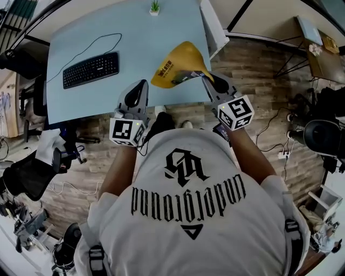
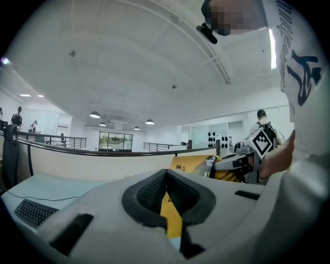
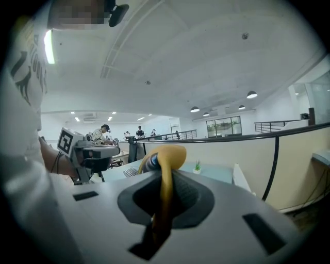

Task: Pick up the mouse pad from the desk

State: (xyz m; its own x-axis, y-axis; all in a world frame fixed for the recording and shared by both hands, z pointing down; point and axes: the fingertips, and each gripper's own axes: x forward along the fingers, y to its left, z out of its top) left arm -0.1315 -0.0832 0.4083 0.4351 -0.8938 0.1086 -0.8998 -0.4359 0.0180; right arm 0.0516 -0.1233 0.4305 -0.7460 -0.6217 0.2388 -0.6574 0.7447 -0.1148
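Observation:
The yellow mouse pad (image 1: pixel 180 62) hangs curled above the near edge of the light blue desk (image 1: pixel 75 32). My right gripper (image 1: pixel 202 75) is shut on its right edge; in the right gripper view the pad (image 3: pixel 165 154) runs edge-on between the jaws of that gripper (image 3: pixel 166 180). My left gripper (image 1: pixel 143 85) is just left of the pad and apart from it, with its jaws closed tip to tip and nothing in them. In the left gripper view, the pad (image 2: pixel 193 164) shows beyond my left gripper (image 2: pixel 166 175), with the right gripper (image 2: pixel 232 162) on it.
A black keyboard (image 1: pixel 90 70) with its cable lies on the desk's left part. At the far edge stands a small potted plant (image 1: pixel 154 7). An office chair (image 1: pixel 27 178) is at the left, over a wooden floor (image 1: pixel 253 70).

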